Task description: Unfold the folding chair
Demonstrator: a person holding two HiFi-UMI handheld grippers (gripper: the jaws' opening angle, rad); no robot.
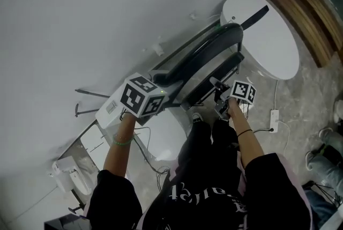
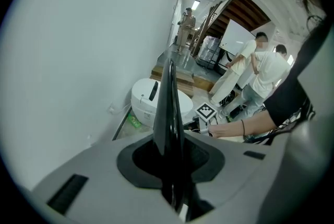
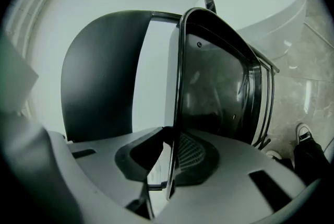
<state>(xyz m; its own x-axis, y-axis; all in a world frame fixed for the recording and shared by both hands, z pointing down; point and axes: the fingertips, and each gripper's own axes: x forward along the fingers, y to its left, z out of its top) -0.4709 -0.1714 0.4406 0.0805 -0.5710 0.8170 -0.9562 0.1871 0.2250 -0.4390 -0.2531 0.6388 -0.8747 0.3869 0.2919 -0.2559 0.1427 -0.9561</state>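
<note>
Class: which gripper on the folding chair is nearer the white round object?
The right gripper: it clamps the folding chair close to the white round object; the left gripper clamps farther away.
</note>
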